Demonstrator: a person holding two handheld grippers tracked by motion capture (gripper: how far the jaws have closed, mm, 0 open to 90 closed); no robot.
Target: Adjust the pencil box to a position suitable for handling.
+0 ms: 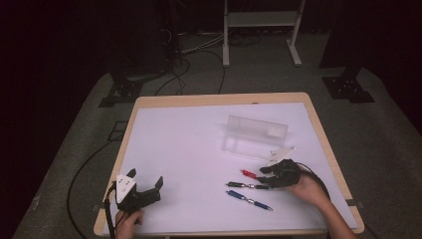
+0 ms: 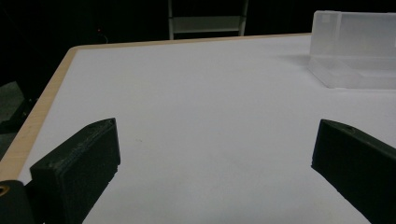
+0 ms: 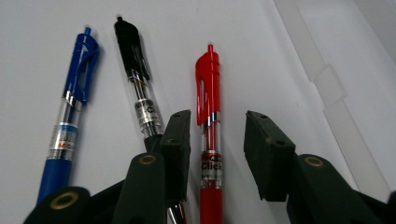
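Observation:
Three click pens lie side by side on the white tabletop (image 1: 189, 149): a red pen (image 3: 208, 93), a black pen (image 3: 135, 79) and a blue pen (image 3: 74, 93). My right gripper (image 3: 217, 119) is low over them. Its jaws stand on either side of the red pen's barrel with a gap showing, so it is open. From above, the right gripper (image 1: 268, 175) sits at the pens' right ends, by the red pen (image 1: 249, 174), the black pen (image 1: 244, 185) and the blue pen (image 1: 249, 200). My left gripper (image 1: 146, 178) rests near the front left, open wide with nothing between its fingers (image 2: 79, 168).
A clear plastic box (image 1: 256, 133) with its lid raised stands just behind the pens, and it appears as the clear box (image 2: 355, 46) at far right in the left gripper view. The table's wooden rim (image 1: 219, 98) borders the white surface. Cables (image 1: 189, 64) and a metal frame (image 1: 259, 20) lie beyond.

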